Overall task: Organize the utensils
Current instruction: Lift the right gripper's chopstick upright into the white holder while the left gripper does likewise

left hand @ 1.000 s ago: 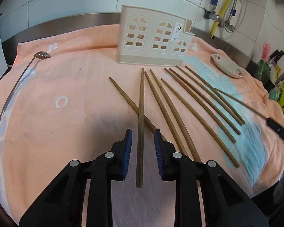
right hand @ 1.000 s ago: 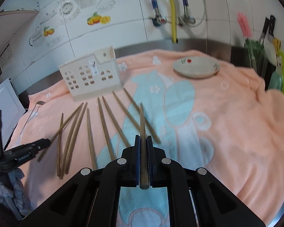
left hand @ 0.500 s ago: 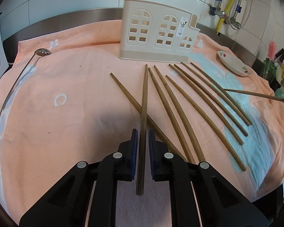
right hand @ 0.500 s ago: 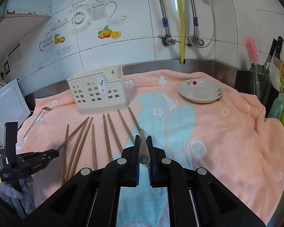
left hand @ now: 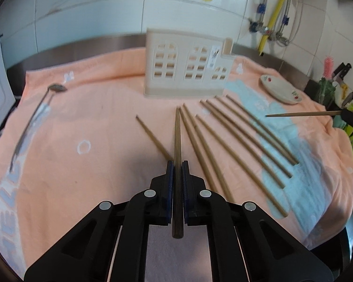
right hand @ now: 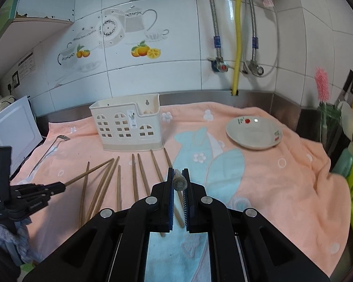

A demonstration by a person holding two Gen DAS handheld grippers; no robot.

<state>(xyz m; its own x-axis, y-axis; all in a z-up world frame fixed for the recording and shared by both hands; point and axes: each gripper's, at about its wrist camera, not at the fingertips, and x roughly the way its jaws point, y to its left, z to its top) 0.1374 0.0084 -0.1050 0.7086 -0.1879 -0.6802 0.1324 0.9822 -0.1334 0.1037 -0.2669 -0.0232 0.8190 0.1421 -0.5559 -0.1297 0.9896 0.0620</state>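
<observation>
Both pairs of fingers are clamped, each on one wooden chopstick: the left gripper point(left hand: 177, 164) at lower centre of its view holds a chopstick point(left hand: 177, 141) pointing up the frame toward the holder, and the right gripper point(right hand: 178, 172) at lower centre of its view holds another chopstick point(right hand: 179, 181), seen almost end-on.

An orange towel point(right hand: 282, 188) is spread across most of both frames. On it, at upper centre, the cream utensil holder point(right hand: 127, 124) is stood upright; no chopsticks can be seen in it, though its inside is only partly shown. A small dish point(right hand: 254, 134) is placed at right of the holder, well apart. A metal ladle point(left hand: 35, 117) is laid along the left edge of the left wrist view.

Loose chopsticks point(left hand: 235, 141) are fanned out on the towel below the holder.

The task is judged to be at an early stage: two chopsticks are lifted but not yet deposited, and the fanned chopsticks and ladle are left to be sorted.
</observation>
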